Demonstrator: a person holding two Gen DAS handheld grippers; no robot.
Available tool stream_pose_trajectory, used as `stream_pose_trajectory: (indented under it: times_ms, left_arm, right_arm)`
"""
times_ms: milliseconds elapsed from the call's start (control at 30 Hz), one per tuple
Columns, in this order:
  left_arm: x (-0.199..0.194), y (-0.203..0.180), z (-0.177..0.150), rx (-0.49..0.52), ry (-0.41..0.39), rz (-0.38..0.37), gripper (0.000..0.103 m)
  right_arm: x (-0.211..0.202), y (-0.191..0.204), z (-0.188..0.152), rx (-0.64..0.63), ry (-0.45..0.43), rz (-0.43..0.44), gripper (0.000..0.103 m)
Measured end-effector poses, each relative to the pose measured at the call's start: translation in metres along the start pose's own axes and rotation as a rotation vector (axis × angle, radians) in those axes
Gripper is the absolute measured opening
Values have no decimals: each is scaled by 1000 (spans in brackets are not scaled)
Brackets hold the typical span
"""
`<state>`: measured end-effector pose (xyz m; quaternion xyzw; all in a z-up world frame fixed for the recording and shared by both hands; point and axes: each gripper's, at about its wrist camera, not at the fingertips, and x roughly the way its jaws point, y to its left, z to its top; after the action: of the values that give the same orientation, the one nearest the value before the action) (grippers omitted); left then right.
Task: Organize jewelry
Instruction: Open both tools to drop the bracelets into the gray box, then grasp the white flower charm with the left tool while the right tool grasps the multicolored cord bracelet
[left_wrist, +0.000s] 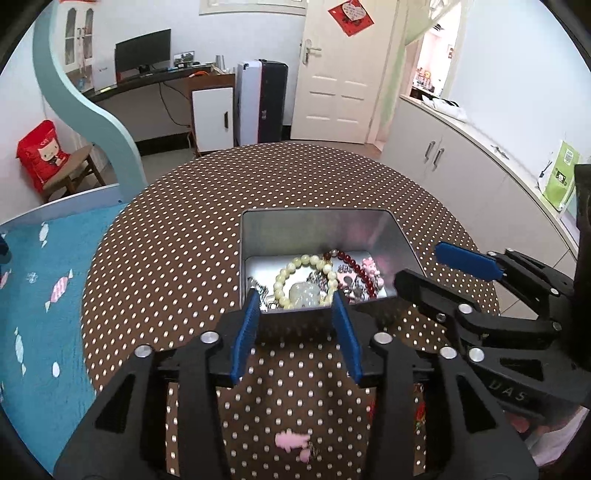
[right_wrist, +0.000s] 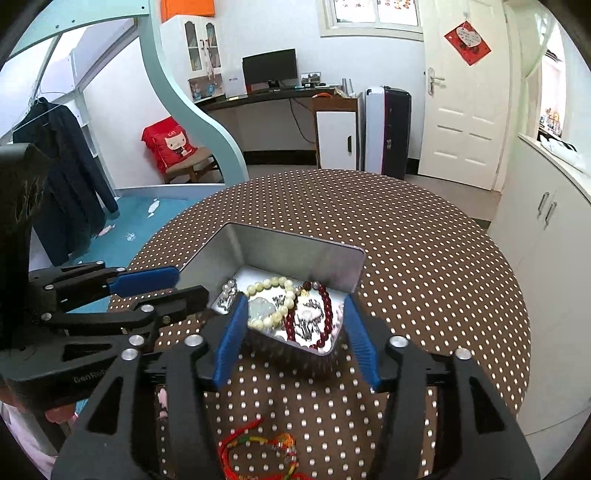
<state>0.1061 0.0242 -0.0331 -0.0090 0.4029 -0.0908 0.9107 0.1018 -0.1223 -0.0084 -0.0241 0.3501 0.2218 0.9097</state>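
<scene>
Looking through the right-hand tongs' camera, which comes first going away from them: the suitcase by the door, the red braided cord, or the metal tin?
1. Red braided cord, on the tablecloth just under the right tongs.
2. Metal tin, mid-table, straight ahead of the tips.
3. Suitcase, across the room, left of the door.

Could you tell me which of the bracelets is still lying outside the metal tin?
The red braided cord bracelet lies on the dotted tablecloth; the pale bead bracelet and dark red bead bracelet are inside the tin.
</scene>
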Motion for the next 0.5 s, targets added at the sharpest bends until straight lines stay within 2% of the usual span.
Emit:
stream_pose_trajectory:
  times_ms: [233, 300, 400, 500]
  left_arm:
    - [-21, -8, -24, 7, -25, 30, 58]
    - [-26, -10, -30, 6, -29, 32, 61]
    - [-32, -12, -37, 11, -35, 43, 65]
    - [-37, -11, -43, 9, -45, 46, 69]
  right_arm:
    - [-19, -1, -19, 10, -42, -18, 72]
    - [-24, -1, -24, 12, -52, -23, 80]
    - [-30, -2, -32, 19, -64, -35, 87]
    - [-32, -3, -39, 29, -65, -46, 91]
